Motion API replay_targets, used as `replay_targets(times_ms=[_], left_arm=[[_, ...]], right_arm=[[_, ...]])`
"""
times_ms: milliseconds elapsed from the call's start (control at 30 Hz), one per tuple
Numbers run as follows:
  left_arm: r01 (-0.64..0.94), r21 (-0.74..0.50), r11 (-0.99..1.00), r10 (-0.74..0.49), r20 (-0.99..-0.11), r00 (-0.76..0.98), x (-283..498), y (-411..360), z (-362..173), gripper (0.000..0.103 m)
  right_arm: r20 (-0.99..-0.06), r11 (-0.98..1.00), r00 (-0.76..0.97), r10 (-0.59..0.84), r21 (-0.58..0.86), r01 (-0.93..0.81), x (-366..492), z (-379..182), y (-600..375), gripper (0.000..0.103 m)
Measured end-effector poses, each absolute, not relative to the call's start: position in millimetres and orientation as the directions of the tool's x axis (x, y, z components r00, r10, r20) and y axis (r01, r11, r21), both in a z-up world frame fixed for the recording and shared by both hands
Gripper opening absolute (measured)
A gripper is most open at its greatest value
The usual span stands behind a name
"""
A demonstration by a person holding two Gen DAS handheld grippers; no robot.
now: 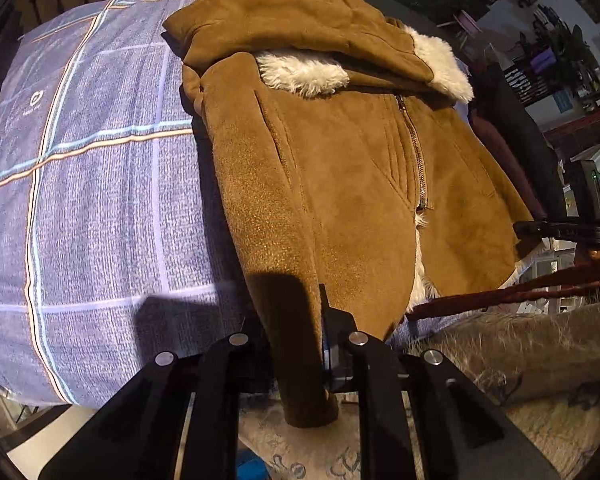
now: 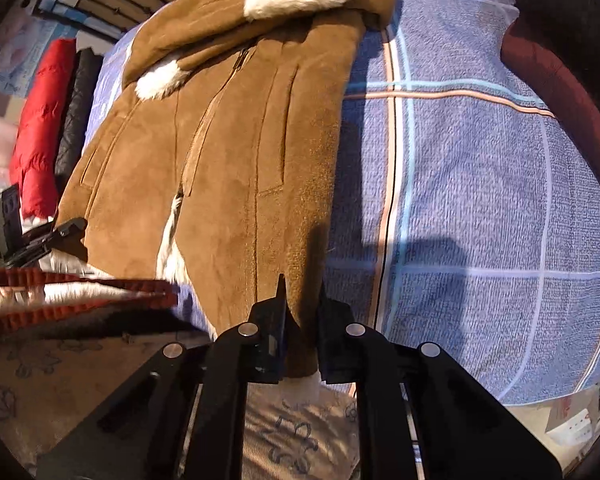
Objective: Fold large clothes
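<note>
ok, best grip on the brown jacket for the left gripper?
The lower end of the brown jacket's outer strip, probably a sleeve, where it hangs past the bedcover's near edge. Come from the hem end, straddling it: it's narrow and free; the body lies flat. The left gripper is clamped there.

Not much to read here tbh. The blue plaid bedspread (image 1: 100,208) carries a small white logo (image 1: 37,99) with a line of tiny lettering under it, too blurry to make out. A white box (image 2: 576,420) at the right wrist view's edge shows red print, also unreadable.
</note>
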State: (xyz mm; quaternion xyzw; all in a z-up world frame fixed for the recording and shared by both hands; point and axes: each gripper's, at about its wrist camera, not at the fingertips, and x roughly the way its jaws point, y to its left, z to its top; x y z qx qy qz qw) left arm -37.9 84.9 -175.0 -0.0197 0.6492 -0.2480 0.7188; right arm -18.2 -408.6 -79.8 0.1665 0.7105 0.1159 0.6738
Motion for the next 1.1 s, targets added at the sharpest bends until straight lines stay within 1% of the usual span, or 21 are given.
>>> replay_targets(times_ms=[200, 333, 400, 500, 633, 700, 800, 900, 1000, 1100], left_arm=[[0.272, -0.362, 0.892, -0.37, -0.929, -0.023, -68.9, 108.8, -184.2, 0.014], [0.249, -0.358, 0.9, -0.358, -0.933, -0.05, -58.6, 106.7, -188.8, 0.014], [0.273, -0.365, 0.89, -0.367, -0.929, -0.047, -50.2, 101.6, -177.7, 0.014], [0.321, -0.352, 0.879, -0.369, -0.929, -0.008, -35.5, 88.2, -145.6, 0.014], [0.346, -0.323, 0.881, -0.379, -0.919, 0.106, 14.2, 79.0, -98.7, 0.014], [0.358, -0.292, 0.887, -0.373, -0.91, 0.183, 44.7, 72.1, -76.5, 0.015], [0.361, -0.243, 0.9, -0.35, -0.898, 0.266, 88.9, 62.5, -59.7, 0.015], [0.346, -0.191, 0.919, -0.308, -0.894, 0.325, 135.4, 49.5, -56.4, 0.015], [0.276, -0.2, 0.94, -0.289, -0.898, 0.333, 185.7, 48.7, -65.6, 0.015], [0.185, -0.219, 0.958, -0.268, -0.915, 0.302, 225.7, 57.9, -89.7, 0.015]], right_arm=[[-0.881, 0.879, -0.1, 0.463, 0.442, 0.182, -57.8, -82.4, -414.7, 0.011], [-0.866, 0.858, -0.106, 0.489, 0.457, 0.234, -63.6, -85.3, -410.2, 0.011], [-0.862, 0.854, -0.101, 0.497, 0.467, 0.229, -52.4, -81.3, -409.7, 0.01], [-0.837, 0.823, -0.057, 0.545, 0.52, 0.227, -30.9, -64.6, -415.7, 0.01], [-0.804, 0.778, 0.031, 0.594, 0.584, 0.232, 5.8, -35.5, -424.8, 0.01], [-0.823, 0.808, 0.065, 0.564, 0.566, 0.161, 33.5, -15.9, -425.2, 0.01], [-0.835, 0.831, 0.109, 0.54, 0.549, 0.09, 76.3, 7.8, -423.5, 0.01], [-0.831, 0.827, 0.153, 0.536, 0.553, 0.106, 124.8, 23.0, -429.8, 0.01], [-0.837, 0.829, 0.172, 0.52, 0.543, 0.137, 165.6, 27.8, -439.7, 0.01], [-0.838, 0.814, 0.173, 0.518, 0.545, 0.201, 197.5, 21.5, -452.6, 0.01]])
